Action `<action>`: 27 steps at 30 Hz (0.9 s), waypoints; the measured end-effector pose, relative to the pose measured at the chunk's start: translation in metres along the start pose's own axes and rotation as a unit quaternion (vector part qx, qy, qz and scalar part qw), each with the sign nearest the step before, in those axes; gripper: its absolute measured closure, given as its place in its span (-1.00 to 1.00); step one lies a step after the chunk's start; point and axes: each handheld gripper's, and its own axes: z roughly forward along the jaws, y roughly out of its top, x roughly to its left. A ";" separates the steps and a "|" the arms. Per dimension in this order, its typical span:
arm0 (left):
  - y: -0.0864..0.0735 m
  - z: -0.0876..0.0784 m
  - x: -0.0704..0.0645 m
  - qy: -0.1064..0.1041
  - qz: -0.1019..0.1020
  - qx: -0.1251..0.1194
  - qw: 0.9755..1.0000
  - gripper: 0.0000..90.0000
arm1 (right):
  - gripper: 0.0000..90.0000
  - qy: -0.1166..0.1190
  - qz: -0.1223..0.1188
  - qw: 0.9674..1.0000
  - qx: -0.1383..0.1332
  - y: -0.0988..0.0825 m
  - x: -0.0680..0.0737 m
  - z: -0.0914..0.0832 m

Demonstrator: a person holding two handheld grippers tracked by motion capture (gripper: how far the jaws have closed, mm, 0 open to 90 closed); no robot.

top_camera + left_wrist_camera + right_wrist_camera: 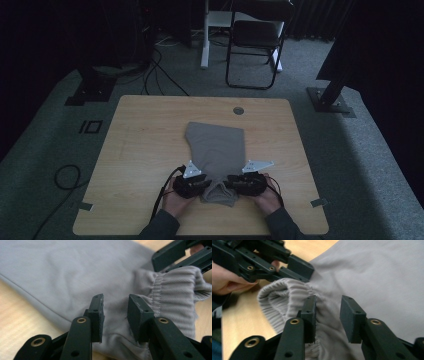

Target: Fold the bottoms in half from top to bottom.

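Observation:
A grey garment (217, 145) lies flat on the wooden table (145, 150), its ribbed elastic end (219, 192) bunched near the front edge. My left gripper (207, 184) is at that end's left side and my right gripper (229, 182) at its right, pointing toward each other. In the left gripper view the left gripper (115, 312) stands open over the smooth cloth (62, 272) just beside the ribbed band (175, 295). In the right gripper view the right gripper (327, 315) is open over the gathered seam, the ribbed band (279, 297) to its left. Neither pair of pads presses the cloth.
A round grommet hole (238, 110) sits in the table's far edge. A folding chair (255, 40) and a white desk leg (204, 35) stand beyond the table. Cables (67, 175) lie on the carpet to the left. Bare wood surrounds the garment.

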 end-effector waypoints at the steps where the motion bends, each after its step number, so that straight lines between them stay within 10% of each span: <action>1: -0.003 0.000 -0.001 -0.002 0.002 0.003 1.000 0.47 | 0.43 -0.001 -0.005 1.000 0.006 -0.002 0.002 0.000; 10: 0.004 -0.008 0.003 -0.008 -0.028 -0.026 0.999 0.44 | 0.29 -0.019 0.003 1.000 0.003 0.000 0.006 -0.003; 16: -0.006 0.003 -0.006 -0.003 -0.009 0.015 1.000 0.42 | 0.24 -0.021 -0.009 0.999 0.035 -0.003 0.012 0.008; 27: -0.016 -0.015 -0.011 -0.018 -0.020 -0.015 1.000 0.42 | 0.23 -0.044 -0.001 0.998 0.054 -0.019 -0.001 -0.005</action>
